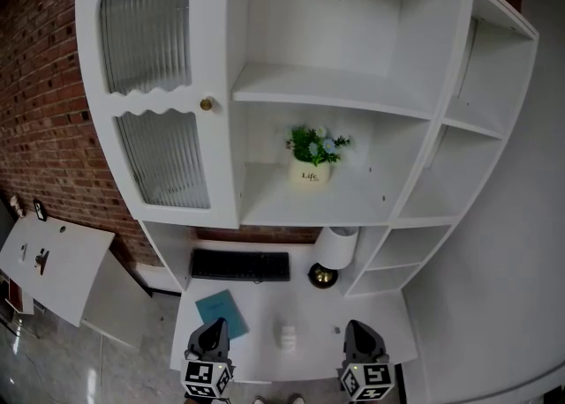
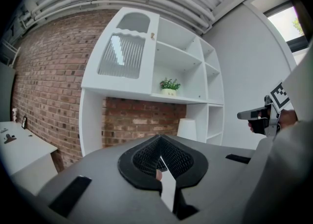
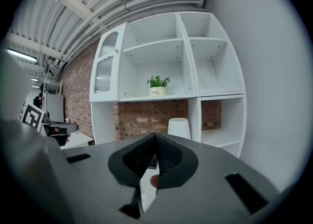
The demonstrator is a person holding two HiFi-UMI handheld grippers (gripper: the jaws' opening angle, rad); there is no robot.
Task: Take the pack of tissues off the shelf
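Left gripper [image 1: 214, 328] and right gripper [image 1: 360, 332] are hovering at 6 o'clock, both with jaws pinched together on nothing. Only the head view is showing the desk top [image 1: 265, 301]. A small white pack of tissues [image 1: 287, 336], as far as I can tell, is lying between them, with a teal booklet [image 1: 222, 312] at its 10 and a keyboard [image 1: 240, 265] beyond. The gripper views are catching only the white cylinder [image 3: 179, 127] and the potted plant [image 3: 157, 85] at 12.

I see a white shelf unit [image 1: 353, 98] with one potted plant [image 1: 311, 157] standing on its middle shelf. Below it, the white worktop [image 1: 265, 305] carries a black keyboard [image 1: 240, 265], a teal booklet [image 1: 221, 312] and a white cylinder [image 1: 337, 247]. A round dark dish [image 1: 322, 276] sits just beside the cylinder, and a small white pack [image 1: 288, 337] lies near the front.
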